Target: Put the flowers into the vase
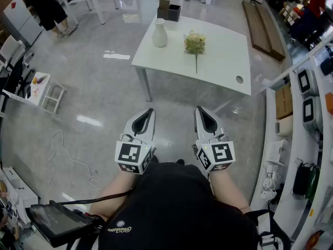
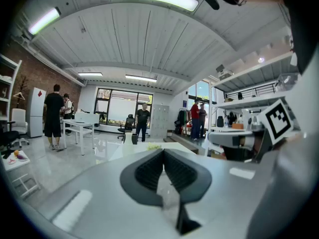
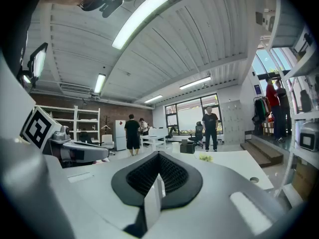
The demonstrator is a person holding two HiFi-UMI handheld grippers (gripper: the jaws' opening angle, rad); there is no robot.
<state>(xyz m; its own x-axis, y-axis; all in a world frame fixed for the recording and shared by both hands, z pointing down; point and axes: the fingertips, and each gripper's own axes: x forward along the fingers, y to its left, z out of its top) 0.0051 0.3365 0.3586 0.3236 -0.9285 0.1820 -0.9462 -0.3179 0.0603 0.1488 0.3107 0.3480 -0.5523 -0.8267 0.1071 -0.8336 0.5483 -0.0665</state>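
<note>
While we hold the left tool [image 1: 150, 111] and right tool [image 1: 201, 109] pinched together and empty, well short of the white rectangular surface [image 1: 223, 61], the pale yellow-green flower bunch [image 1: 194, 42] lies there near the white ceramic vase [image 1: 159, 33]. Gripping the thin stem clumsily could bend it, and we might topple the vase.

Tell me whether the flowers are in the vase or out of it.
Out. The flowers lie flat on the white table, beside the upright vase and apart from it.
</note>
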